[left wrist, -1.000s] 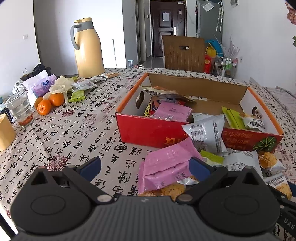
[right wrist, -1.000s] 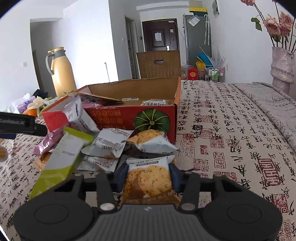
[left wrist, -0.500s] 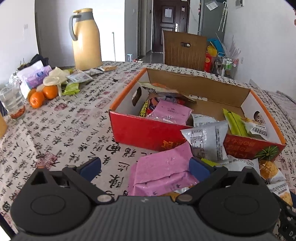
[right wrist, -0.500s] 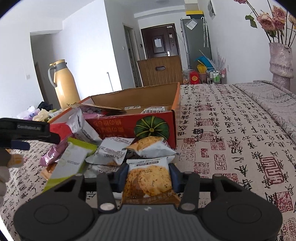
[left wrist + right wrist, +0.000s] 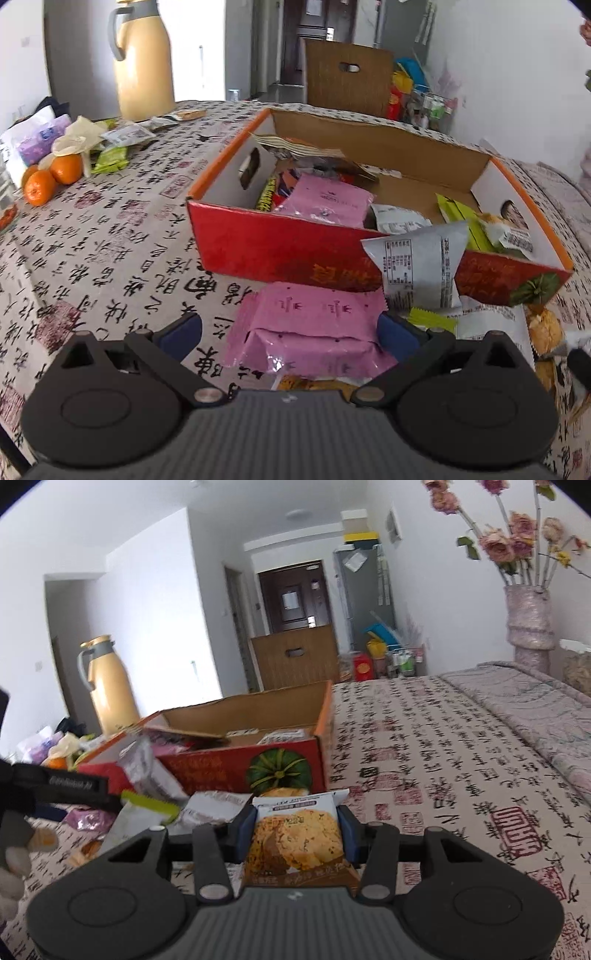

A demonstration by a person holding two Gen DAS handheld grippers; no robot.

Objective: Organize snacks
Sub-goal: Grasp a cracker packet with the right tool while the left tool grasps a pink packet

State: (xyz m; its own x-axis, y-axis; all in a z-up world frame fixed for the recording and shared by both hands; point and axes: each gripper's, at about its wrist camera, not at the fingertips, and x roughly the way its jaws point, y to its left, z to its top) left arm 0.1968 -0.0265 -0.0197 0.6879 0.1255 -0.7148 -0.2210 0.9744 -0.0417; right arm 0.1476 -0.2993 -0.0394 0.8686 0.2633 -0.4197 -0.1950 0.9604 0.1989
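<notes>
Table with a calligraphy-print cloth (image 5: 110, 236), red snack box (image 5: 280, 251) beyond the jaws. Left view: left gripper (image 5: 288, 332) has its jaws spread wide, pink packet (image 5: 314, 325) lying between them, right pad just beside its edge, left pad well apart. Judgement: centre over the packet first, then close low so the foil doesn't slip. Right view: right gripper (image 5: 293, 830) pinches a cookie packet (image 5: 295, 838) by both sides, box (image 5: 280, 753) just ahead. Lift clear of the front wall and release over a bare spot inside.
</notes>
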